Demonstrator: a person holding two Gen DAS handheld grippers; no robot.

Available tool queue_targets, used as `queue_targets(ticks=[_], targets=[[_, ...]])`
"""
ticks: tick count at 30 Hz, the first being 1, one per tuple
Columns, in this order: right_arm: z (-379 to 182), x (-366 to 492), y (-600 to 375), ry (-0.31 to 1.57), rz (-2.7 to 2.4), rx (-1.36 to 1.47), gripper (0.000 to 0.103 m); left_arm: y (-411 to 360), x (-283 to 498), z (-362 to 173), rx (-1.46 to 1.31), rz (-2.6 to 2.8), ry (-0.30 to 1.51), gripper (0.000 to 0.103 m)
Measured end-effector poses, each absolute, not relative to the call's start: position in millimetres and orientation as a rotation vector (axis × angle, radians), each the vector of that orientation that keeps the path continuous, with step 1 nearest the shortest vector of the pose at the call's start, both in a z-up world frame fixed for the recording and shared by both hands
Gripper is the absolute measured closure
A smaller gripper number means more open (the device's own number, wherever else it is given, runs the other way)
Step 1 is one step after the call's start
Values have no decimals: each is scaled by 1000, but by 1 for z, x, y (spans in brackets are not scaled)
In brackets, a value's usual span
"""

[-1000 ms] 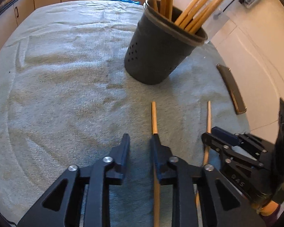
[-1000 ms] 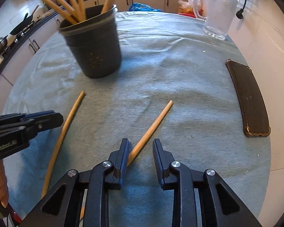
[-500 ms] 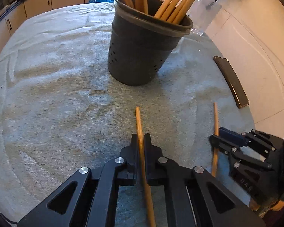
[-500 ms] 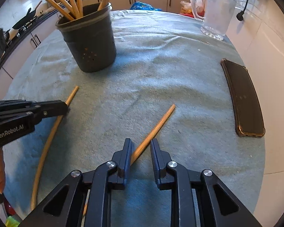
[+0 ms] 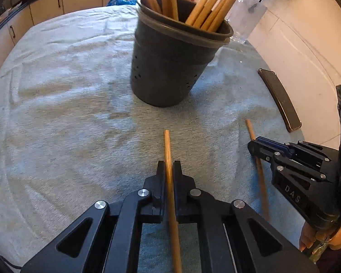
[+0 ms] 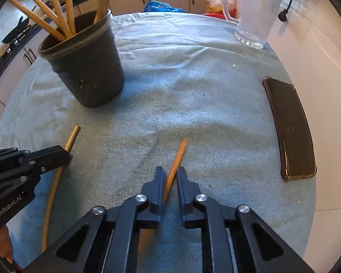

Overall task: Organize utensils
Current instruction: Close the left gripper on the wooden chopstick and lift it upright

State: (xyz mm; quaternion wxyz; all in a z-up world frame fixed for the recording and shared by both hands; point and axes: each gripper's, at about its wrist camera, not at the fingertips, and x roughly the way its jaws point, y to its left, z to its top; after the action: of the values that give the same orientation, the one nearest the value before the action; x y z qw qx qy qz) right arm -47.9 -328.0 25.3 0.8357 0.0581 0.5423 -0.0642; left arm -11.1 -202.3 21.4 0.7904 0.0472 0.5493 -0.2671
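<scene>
Left to right across the grey-green terry towel [image 6: 193, 72]: the black left gripper [image 5: 169, 170] is clenched on a long wooden stick [image 5: 167, 145] lying on the cloth — its tip points toward the dark perforated plastic holder [image 5: 168, 68], which stands upright full of wooden sticks [image 5: 206, 2]. The black right gripper [image 6: 170, 175], its jaws just closed, pinches a second wooden stick [image 6: 179, 152]. Farther right lies a dark phone [image 6: 288, 127]; behind it stands a clear glass jug [image 6: 254, 18].
</scene>
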Motion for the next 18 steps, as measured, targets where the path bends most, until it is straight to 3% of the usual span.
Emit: queue_targets(ticks=[18], targets=[[132, -142, -304, 779, -83, 119, 96, -142, -95, 148, 76, -555, 789, 97]])
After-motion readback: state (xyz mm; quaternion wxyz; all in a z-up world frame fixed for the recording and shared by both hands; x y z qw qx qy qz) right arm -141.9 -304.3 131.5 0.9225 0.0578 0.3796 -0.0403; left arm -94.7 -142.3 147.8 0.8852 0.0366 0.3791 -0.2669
